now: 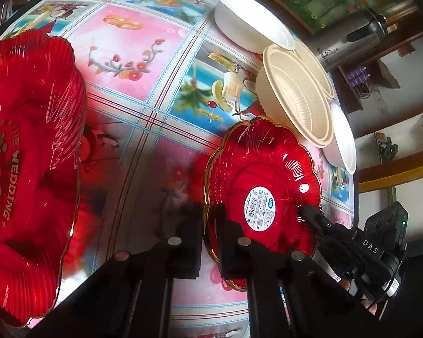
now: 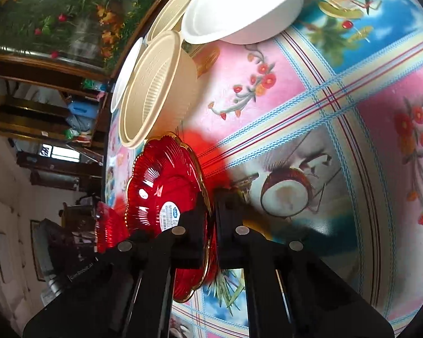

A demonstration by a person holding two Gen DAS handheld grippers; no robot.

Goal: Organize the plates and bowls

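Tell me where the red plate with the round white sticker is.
The red plate sits low and right in the left wrist view, just below the beige bowl, with both grippers clamped on its rim.

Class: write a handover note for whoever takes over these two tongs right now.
Left tongs: shut on the rim of the small red plate. Right tongs: shut on the same plate's opposite rim.
The plate is upside down, label up, beside the beige bowls.
Large red plate lies apart on the tablecloth; white bowls sit at the far edge.
Done: both grips made. Left: placing the plate, grouping the bowls.
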